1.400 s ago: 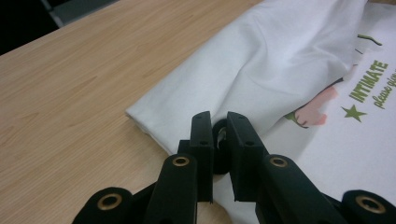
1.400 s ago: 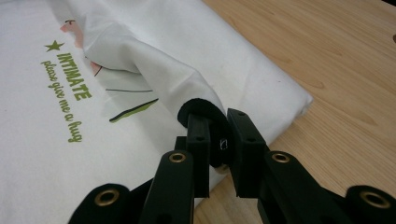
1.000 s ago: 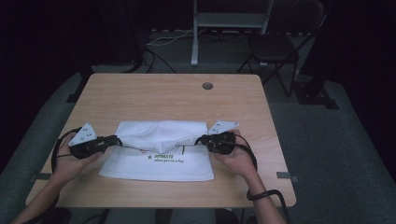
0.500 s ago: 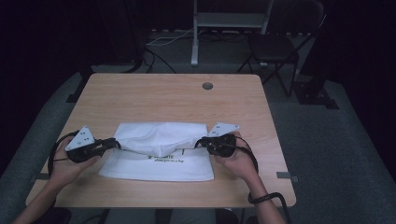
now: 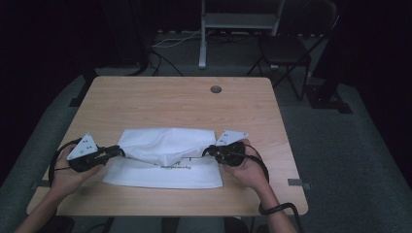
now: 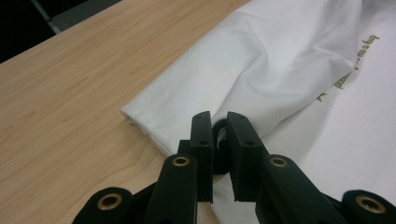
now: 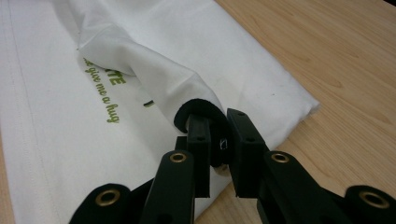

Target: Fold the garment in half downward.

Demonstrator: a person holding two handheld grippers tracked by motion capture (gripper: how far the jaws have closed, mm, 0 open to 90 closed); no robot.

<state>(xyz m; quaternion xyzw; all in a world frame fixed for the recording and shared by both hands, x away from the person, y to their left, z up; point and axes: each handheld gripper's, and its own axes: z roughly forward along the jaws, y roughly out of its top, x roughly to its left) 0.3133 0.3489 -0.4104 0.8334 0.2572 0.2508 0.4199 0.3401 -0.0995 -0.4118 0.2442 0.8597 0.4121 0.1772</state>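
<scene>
The left gripper (image 5: 118, 151) has its jaws pinched nearly together on the left end of the folded-over edge of a white cloth bag (image 5: 167, 145), a dark strap end caught between them in the left gripper view. At three o'clock from it across the bag, the right gripper (image 5: 206, 151) is likewise clamped on the right end of that fold, a black strap loop (image 7: 196, 112) between its jaws. The bag, with green lettering (image 7: 100, 91), lies flat on the wooden table (image 5: 175, 107), toward its six o'clock edge, its upper layer raised between the two grippers.
</scene>
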